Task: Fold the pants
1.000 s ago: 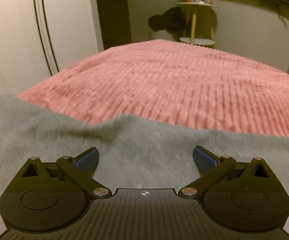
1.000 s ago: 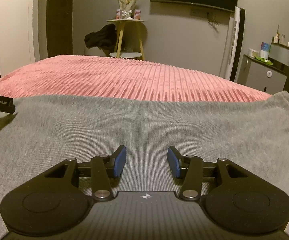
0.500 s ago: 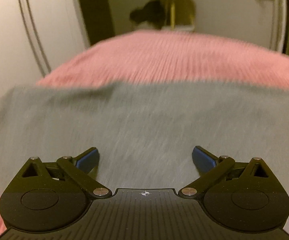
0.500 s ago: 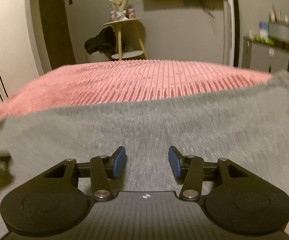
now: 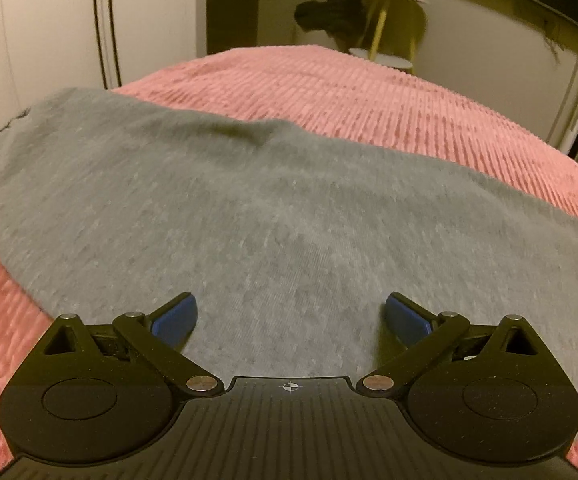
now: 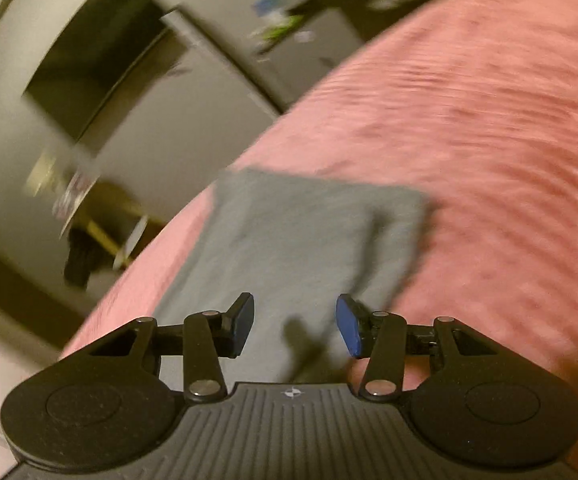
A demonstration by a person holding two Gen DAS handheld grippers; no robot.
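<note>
The grey pants [image 5: 249, 208] lie folded flat on the pink ribbed bedspread [image 5: 389, 112]. In the left wrist view they fill the middle, with a rounded fold edge at the far left. My left gripper [image 5: 291, 318] is wide open and empty, just above the cloth near its front edge. In the blurred, tilted right wrist view the pants [image 6: 289, 232] show as a grey rectangle on the bedspread [image 6: 489, 160]. My right gripper [image 6: 295, 326] is open and empty above the pants' near end.
A yellow side table [image 5: 389, 12] with dark clothing [image 5: 329, 16] draped on it stands past the bed's far edge. A white wardrobe [image 5: 49, 20] is at the left. A dark wall screen [image 6: 89, 64] and a cabinet with small items [image 6: 309, 40] show in the right wrist view.
My right gripper has swung and rolled sharply, so its view is tilted and blurred and shows the whole folded pants. My left gripper has drawn back and turned left; both stay open.
</note>
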